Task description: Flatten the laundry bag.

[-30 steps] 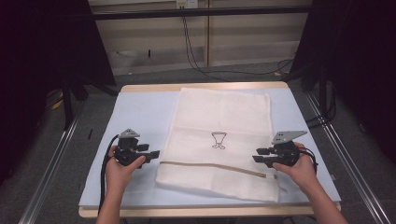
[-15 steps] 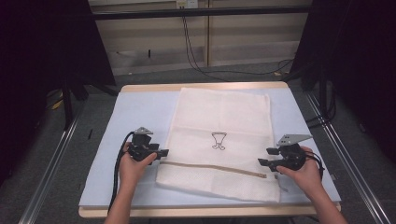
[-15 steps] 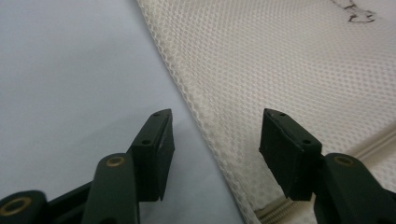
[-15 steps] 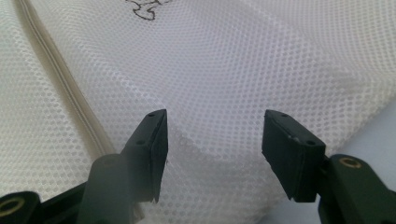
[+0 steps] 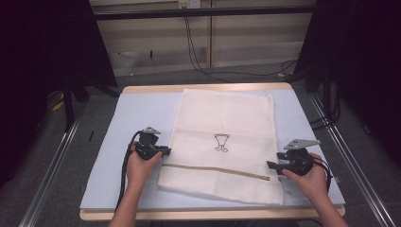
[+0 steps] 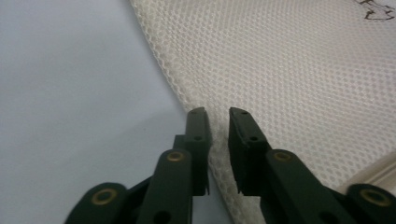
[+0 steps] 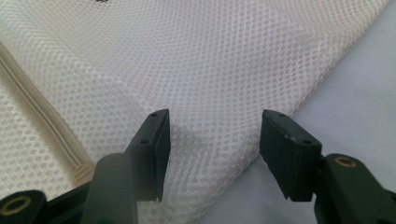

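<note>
While left gripper (image 6: 218, 116) is closing on mesh bag (image 5: 226, 142) edge, right gripper (image 7: 214, 122) is straddling opposite edge, jaws apart; next: pinch, lift evenly.

You are working in a lab-style recording bay: a padded pale-blue surface (image 5: 118, 142) stands between dark curtains (image 5: 42, 56), metal floor rails (image 5: 47, 179) run along both sides, and cables (image 5: 198, 52) hang down the far panelled wall (image 5: 250, 38).

The mesh laundry bag (image 5: 226, 142) is cream-white with a honeycomb weave. It carries a tan zipper (image 5: 215, 170) and a small black goblet drawing (image 5: 221, 142). The table mat (image 5: 137, 118) is pale blue.
</note>
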`<move>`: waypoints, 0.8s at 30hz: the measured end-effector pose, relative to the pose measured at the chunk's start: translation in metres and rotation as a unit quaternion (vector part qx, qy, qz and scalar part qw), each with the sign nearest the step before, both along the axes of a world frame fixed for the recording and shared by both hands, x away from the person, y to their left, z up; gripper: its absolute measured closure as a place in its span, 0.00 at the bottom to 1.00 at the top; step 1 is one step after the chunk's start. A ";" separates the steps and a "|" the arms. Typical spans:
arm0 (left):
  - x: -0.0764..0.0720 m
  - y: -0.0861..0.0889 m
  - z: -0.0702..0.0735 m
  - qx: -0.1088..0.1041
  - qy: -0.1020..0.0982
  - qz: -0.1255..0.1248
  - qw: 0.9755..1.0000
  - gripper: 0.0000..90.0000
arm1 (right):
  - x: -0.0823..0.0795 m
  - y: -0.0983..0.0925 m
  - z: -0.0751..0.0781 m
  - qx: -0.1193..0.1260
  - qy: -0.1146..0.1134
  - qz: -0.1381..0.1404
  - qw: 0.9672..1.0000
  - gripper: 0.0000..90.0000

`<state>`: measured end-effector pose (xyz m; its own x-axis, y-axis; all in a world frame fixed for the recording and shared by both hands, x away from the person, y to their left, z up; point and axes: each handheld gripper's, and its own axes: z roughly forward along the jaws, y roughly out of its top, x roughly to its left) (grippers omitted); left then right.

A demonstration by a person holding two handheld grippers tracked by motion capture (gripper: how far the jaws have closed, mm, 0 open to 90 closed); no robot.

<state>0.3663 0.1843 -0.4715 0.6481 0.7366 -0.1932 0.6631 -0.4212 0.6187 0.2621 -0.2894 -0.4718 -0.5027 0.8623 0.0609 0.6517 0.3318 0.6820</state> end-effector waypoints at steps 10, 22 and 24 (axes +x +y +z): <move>-0.004 0.003 0.006 -0.002 0.012 0.004 1.000 0.98 | 0.003 -0.004 -0.004 -0.008 0.000 -0.038 0.999 0.83; -0.018 0.016 0.008 -0.010 0.014 0.015 1.000 0.98 | 0.018 0.006 -0.002 -0.008 -0.004 -0.026 1.000 1.00; -0.020 0.020 0.009 -0.014 0.015 0.021 1.000 0.98 | 0.021 0.009 -0.002 -0.005 -0.005 -0.022 1.000 1.00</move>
